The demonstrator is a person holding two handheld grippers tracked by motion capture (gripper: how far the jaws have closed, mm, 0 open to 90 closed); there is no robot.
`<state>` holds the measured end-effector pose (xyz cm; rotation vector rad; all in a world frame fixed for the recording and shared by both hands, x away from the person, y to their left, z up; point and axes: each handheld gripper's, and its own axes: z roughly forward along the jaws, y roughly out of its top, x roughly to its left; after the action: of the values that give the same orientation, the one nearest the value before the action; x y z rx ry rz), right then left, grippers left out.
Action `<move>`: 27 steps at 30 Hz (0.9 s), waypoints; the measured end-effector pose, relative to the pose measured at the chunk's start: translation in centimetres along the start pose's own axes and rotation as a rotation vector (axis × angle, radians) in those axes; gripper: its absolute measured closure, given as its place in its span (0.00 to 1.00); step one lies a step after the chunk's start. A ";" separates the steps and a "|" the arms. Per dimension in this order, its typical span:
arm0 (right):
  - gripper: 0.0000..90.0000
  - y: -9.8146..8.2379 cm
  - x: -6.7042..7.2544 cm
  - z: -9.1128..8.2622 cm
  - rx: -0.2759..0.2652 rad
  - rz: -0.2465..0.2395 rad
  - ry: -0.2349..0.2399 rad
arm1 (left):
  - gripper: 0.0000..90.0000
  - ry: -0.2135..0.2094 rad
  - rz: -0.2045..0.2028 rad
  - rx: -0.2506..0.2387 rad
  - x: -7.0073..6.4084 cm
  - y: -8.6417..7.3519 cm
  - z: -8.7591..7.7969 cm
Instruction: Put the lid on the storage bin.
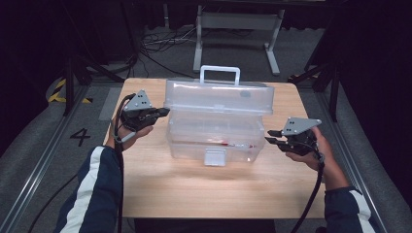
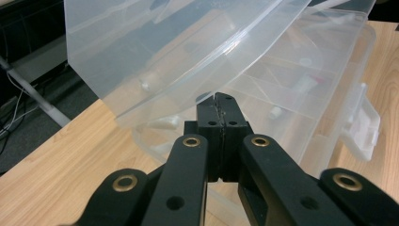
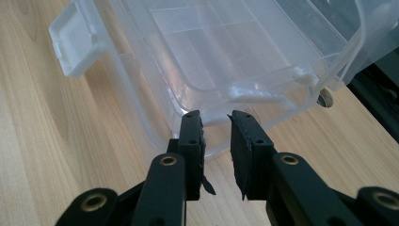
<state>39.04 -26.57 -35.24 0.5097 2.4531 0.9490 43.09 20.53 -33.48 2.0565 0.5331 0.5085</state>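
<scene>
Nearest me, left tongs (image 2: 221,101) closed empty beneath the raised lid (image 1: 218,97) of a clear plastic compartment box (image 1: 214,133) mid-table, right tongs (image 3: 215,120) slightly parted at its end wall; box open, contents seemingly untouched, my aim unclear.

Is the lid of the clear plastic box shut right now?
No: in the high view the lid stands raised behind the clear plastic box, leaving its inner tray open to the camera.

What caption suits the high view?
Two hand-held grippers, left and right, flank an open clear plastic box on a wooden table.
</scene>
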 end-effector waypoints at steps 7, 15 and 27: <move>0.82 -0.1 0.3 0.0 0.003 0.005 -0.003 | 1.00 -0.003 0.000 0.013 -0.4 -0.9 -0.1; 0.82 -0.5 0.4 0.1 0.012 0.014 0.000 | 1.00 0.001 0.007 0.033 -0.9 -1.6 -0.3; 0.82 -0.8 0.5 0.2 0.015 0.023 0.002 | 1.00 0.000 0.017 0.058 -1.5 -2.5 -0.4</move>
<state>38.57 -26.81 -36.10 0.5439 2.4625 0.9419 41.22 21.14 -35.68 2.1176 0.5369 0.5084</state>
